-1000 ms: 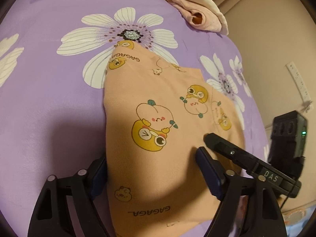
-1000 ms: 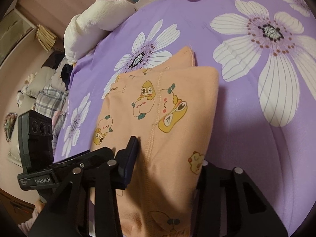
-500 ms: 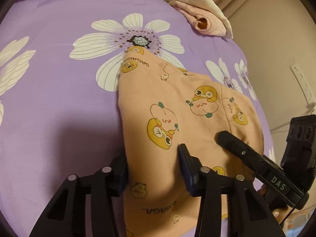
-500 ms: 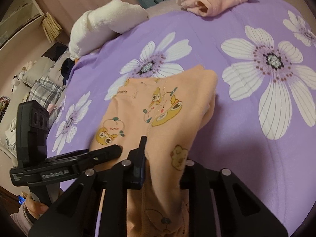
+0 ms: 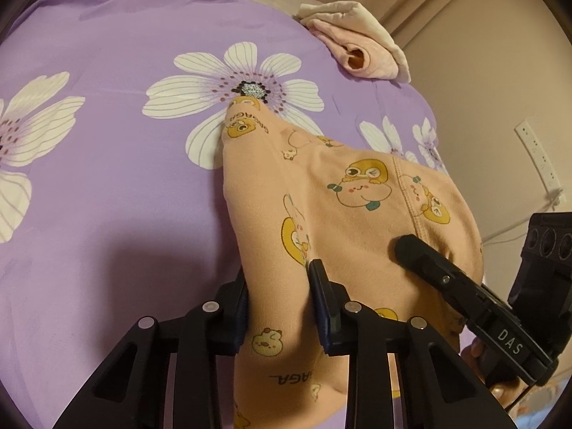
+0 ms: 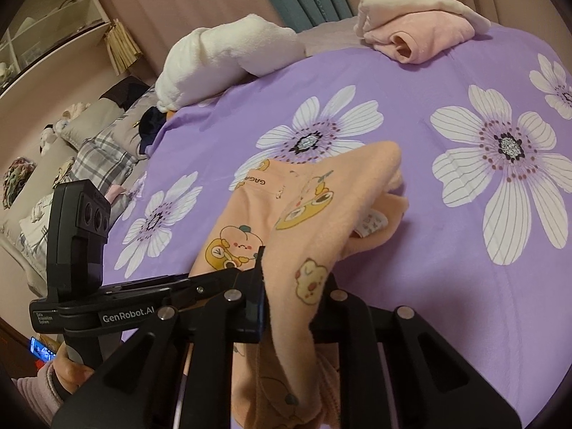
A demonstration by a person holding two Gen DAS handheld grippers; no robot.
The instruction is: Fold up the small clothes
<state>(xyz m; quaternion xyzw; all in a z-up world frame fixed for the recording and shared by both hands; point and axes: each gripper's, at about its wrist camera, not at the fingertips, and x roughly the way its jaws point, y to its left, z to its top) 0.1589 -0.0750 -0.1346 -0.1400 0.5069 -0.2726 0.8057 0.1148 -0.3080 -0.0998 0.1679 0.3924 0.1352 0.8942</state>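
Observation:
A small peach garment (image 5: 357, 221) with yellow cartoon prints lies partly on the purple flowered bedsheet (image 5: 107, 196), its near end lifted. My left gripper (image 5: 279, 289) is shut on the garment's near left edge. My right gripper (image 6: 293, 286) is shut on the garment (image 6: 304, 221) at its near right edge, and the cloth drapes over the fingers. The far tip of the garment rests on a white flower print. The right gripper's body also shows in the left wrist view (image 5: 464, 293), at the right.
A folded pink and cream garment (image 6: 422, 35) lies at the far edge of the bed, also in the left wrist view (image 5: 357, 46). A white plush pillow (image 6: 221, 60) sits at the far left. Pillows and bedding (image 6: 89, 136) lie left of the bed. A wall (image 5: 500, 71) stands right.
Both grippers have closed on the garment's near edge and lifted it. The cloth has bunched and risen off the sheet, and both cameras have pulled up and back.

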